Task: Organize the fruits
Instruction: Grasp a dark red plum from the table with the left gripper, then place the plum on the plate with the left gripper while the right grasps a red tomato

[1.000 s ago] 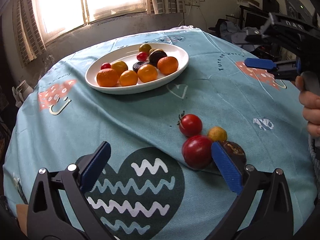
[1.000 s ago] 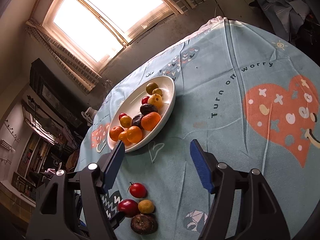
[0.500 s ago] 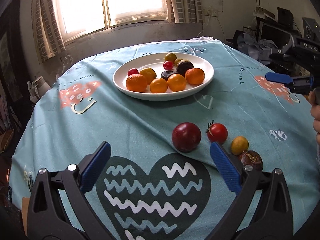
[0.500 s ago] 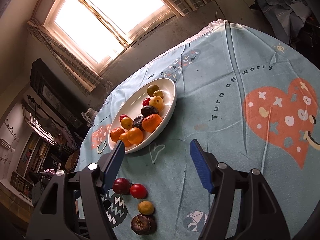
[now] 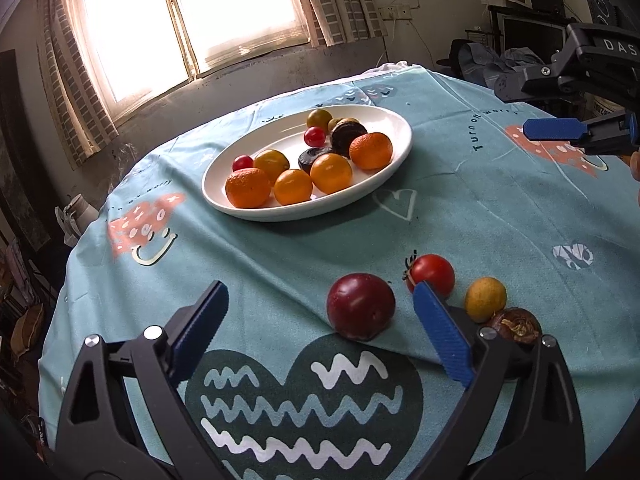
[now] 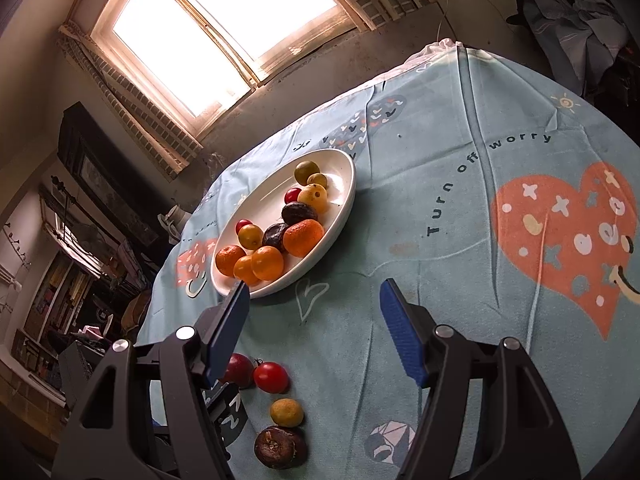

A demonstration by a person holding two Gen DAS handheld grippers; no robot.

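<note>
A lived-in home: a clothed table [image 5: 280, 248], a curtained window [image 5: 192, 20], cluttered shelves [image 6: 60, 292] and piled clothes [image 6: 576, 16].

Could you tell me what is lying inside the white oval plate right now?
The white plate holds four oranges, yellowish round fruits, two small red tomatoes and two dark wrinkled fruits. Anything behind the dark fruits is partly covered.

"Turn off worry" on tablecloth [image 6: 460, 264], "DAS" on right gripper [image 5: 576, 130]
</note>
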